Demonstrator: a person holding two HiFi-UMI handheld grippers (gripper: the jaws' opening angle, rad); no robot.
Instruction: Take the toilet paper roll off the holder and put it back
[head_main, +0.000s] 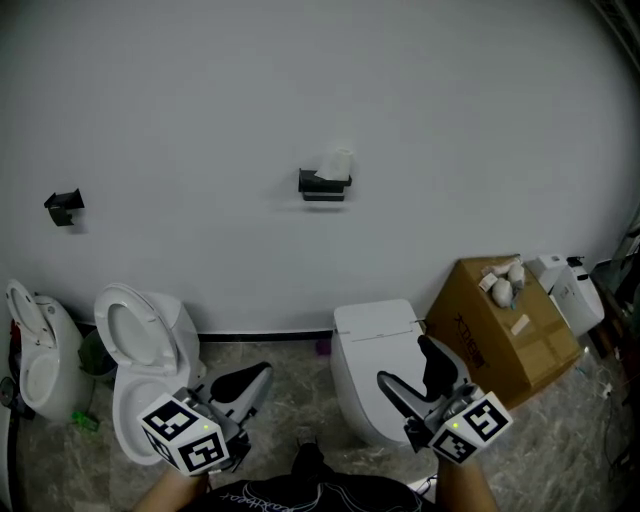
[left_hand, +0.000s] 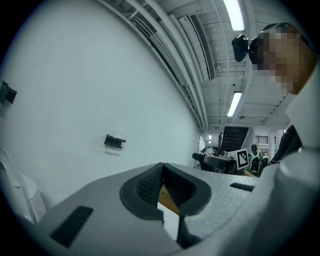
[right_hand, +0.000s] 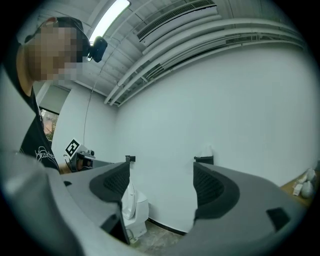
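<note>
High on the white wall (head_main: 200, 90), the toilet paper roll (head_main: 341, 161) shows as a small pale shape resting on top of the dark holder (head_main: 323, 186) (it is too far off for us to make out any more of it). We hold both grippers low, well apart from it. The left gripper (head_main: 258, 376) has its jaws pressed together on nothing, and the right gripper (head_main: 408, 364) has its jaws spread wide and empty, over the white toilet (head_main: 370, 330).
</note>
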